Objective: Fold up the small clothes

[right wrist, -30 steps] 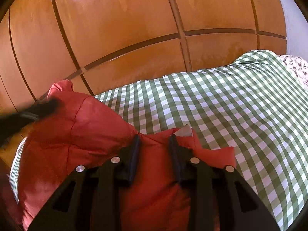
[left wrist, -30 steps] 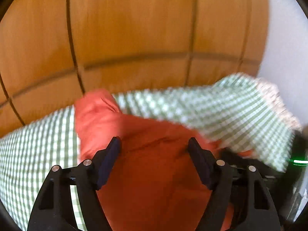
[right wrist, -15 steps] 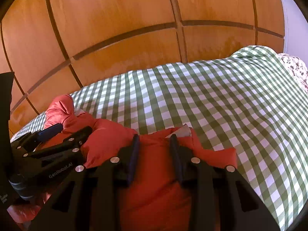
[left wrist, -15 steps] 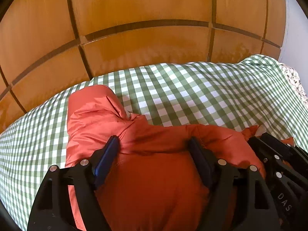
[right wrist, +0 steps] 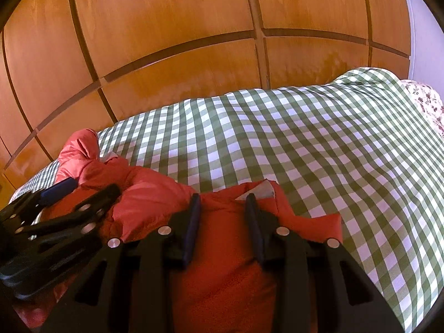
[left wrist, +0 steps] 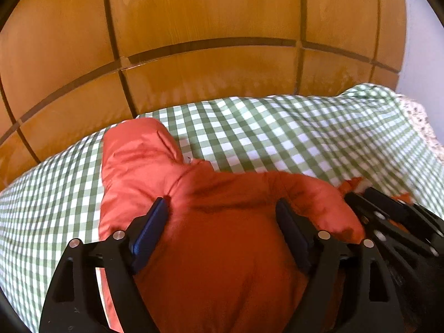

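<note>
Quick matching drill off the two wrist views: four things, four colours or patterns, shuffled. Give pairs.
Things:
1. puffy jacket
2. bed cover
3. wardrobe doors
4. pillow at far right

Looks:
A. green and white check
B. floral print
C. orange-red
D. glossy brown wood

Pairs: 1-C, 2-A, 3-D, 4-B

Left wrist view: close above orange jacket (left wrist: 222, 236), angled down, facing wooden wardrobe (left wrist: 208, 14). Right wrist view: alongside, same heading. Shared: jacket, checked bedcover (right wrist: 305, 144), wardrobe; each view catches other gripper.
</note>
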Motion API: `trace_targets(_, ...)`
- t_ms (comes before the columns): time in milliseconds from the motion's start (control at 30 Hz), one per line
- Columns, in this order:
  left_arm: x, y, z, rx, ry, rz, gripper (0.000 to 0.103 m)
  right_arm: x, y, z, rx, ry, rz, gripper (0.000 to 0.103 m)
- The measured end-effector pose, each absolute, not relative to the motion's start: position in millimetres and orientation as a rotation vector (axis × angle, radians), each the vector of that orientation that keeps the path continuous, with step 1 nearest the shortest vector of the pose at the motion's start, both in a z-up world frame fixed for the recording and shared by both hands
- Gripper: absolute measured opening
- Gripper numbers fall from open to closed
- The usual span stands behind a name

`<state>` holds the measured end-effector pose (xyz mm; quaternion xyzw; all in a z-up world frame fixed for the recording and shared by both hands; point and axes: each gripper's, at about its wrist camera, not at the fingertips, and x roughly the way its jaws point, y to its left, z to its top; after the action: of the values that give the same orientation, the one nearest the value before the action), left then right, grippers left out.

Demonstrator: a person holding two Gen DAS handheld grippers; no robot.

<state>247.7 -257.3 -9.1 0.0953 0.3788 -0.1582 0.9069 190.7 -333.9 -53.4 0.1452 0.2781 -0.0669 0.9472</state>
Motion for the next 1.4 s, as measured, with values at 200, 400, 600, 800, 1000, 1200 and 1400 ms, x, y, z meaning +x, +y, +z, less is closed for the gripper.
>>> trace_targets(200, 194.0, -232.5, 9.6, 0.166, 0.735, -0.385, 0.091, 188.2, -335.0, -52.8, 0.304, 0.56, -0.134, 0.034)
trace_targets(400, 151.9, -198.1, -4.4, 0.09, 0.724, -0.422, 0.091, 179.5, -332.5, -47.9, 0.296, 0.535, -0.13, 0.039)
trace_targets(600, 136.2, -179.8, -7.4, 0.002, 0.742, -0.462, 0.092, 144.9, -324.2, -33.5, 0.296, 0.502, -0.135, 0.072)
trace_targets(800, 123.2, -146.5, -0.9, -0.079, 0.714, -0.416, 0.092, 67.0, -317.8, -9.1, 0.377, 0.454, -0.142, 0.093)
trace_targets(1000, 123.0, -132.2, -18.5, -0.164, 0.757, -0.448, 0.092, 38.4, -319.9, -46.2, 0.503, 0.623, -0.067, 0.079)
trace_targets(1200, 127.3, -157.5, -22.5, -0.182, 0.836, -0.511, 0.092, 38.8, -323.3, -34.3, 0.516, 0.579, -0.084, 0.04)
trace_targets(1400, 117.3, -178.9, -25.3, -0.027, 0.75, -0.46, 0.093, 57.3, -327.6, -60.8, 0.488, 0.576, -0.12, 0.057)
